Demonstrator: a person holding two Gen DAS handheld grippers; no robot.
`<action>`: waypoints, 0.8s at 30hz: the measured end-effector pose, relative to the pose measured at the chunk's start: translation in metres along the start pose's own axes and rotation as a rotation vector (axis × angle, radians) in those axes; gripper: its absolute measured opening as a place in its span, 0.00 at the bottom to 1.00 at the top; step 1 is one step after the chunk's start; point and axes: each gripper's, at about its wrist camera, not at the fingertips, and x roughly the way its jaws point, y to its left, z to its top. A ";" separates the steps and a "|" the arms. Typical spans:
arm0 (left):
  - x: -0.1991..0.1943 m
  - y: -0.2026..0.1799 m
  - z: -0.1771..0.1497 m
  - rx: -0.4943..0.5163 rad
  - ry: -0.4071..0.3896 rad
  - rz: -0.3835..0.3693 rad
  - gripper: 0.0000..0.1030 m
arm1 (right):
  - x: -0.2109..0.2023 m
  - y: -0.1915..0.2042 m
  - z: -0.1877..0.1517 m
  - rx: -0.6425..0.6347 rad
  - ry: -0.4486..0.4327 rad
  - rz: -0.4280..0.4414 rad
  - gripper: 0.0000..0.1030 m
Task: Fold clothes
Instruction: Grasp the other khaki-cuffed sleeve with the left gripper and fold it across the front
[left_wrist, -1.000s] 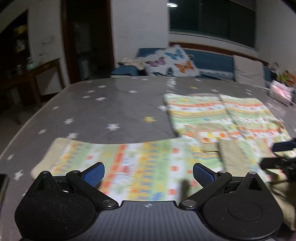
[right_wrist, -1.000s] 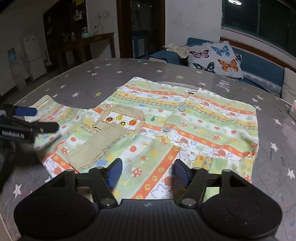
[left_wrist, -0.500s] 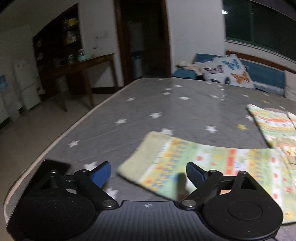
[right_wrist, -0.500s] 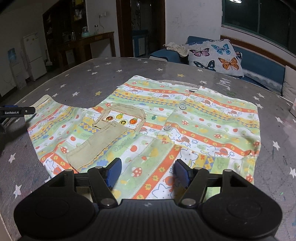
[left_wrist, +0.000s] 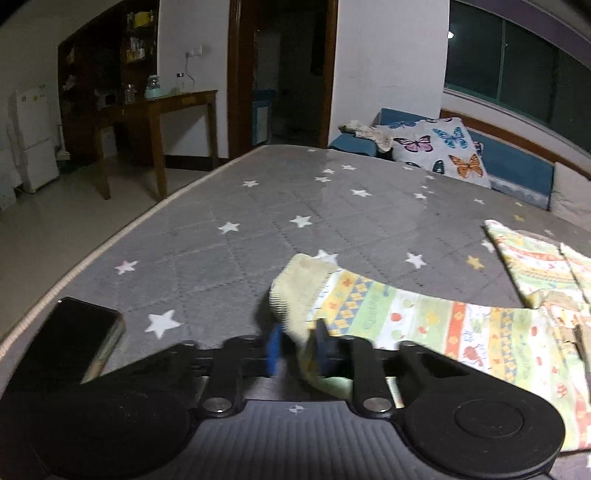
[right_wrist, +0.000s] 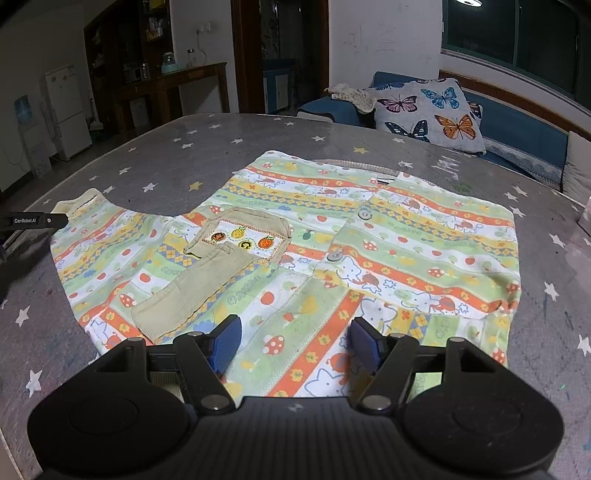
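Grey star-print surface (right_wrist: 258, 147) carries striped cardigan (right_wrist: 406, 236), spread flat, front up, buttoned, orange-green-yellow bands with elephants, fruit. Beige ribbed pocket (right_wrist: 207, 280) on chest, fruit patch above. Sleeve (left_wrist: 424, 325) stretched leftward, beige cuff (left_wrist: 299, 291) lifted. Left gripper (left_wrist: 295, 347) jaws clamped on cuff. Right gripper (right_wrist: 293, 343) jaws apart, over hem.

The garment (right_wrist: 295, 258) is seen as soft printed cloth with a ribbed beige cuff (left_wrist: 299, 291). The mattress (left_wrist: 258, 221) is covered in matt quilted fabric. The phone (left_wrist: 70, 343) is glossy.
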 end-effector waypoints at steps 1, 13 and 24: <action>-0.002 -0.003 0.001 -0.004 0.000 -0.008 0.11 | -0.001 0.000 0.000 0.000 -0.002 0.000 0.65; -0.071 -0.102 0.030 0.088 -0.109 -0.382 0.09 | -0.024 -0.018 -0.007 0.039 -0.034 -0.024 0.65; -0.095 -0.236 0.035 0.223 -0.082 -0.683 0.09 | -0.047 -0.049 -0.031 0.114 -0.056 -0.048 0.65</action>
